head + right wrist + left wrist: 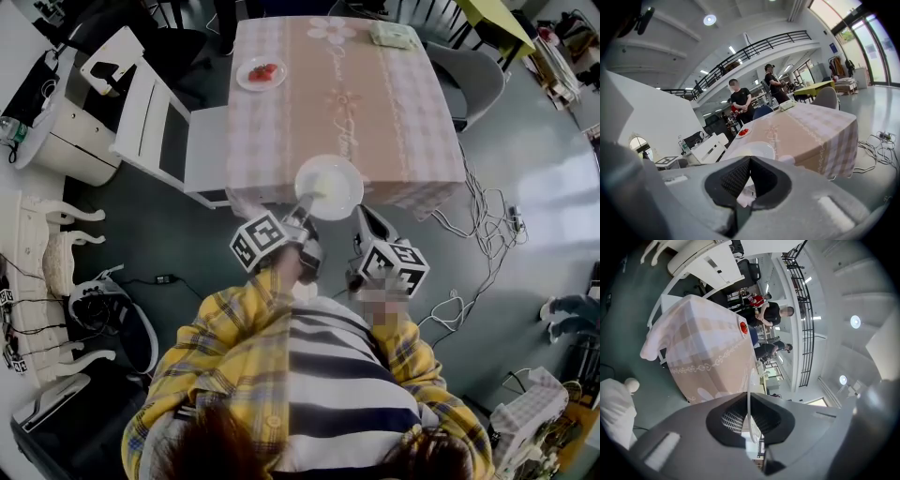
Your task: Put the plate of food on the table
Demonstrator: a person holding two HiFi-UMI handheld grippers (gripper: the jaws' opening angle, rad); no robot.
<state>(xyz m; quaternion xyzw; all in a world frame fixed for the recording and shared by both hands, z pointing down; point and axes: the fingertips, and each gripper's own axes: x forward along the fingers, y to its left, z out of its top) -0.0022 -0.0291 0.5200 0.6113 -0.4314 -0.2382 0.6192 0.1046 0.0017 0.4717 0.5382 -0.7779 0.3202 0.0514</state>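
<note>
A white plate with something pale on it hangs over the near edge of the table, which has a pink checked cloth. My left gripper is shut on the plate's near rim. In the left gripper view that rim runs edge-on as a thin white line between the closed jaws of the left gripper. My right gripper is just right of the plate, below the table edge. In the right gripper view the right gripper is shut with nothing held, and the plate lies just beyond it.
A small plate of red food sits at the table's far left and a pale green item at the far edge. A white chair stands left of the table and a grey chair right. Cables lie on the floor. People stand beyond.
</note>
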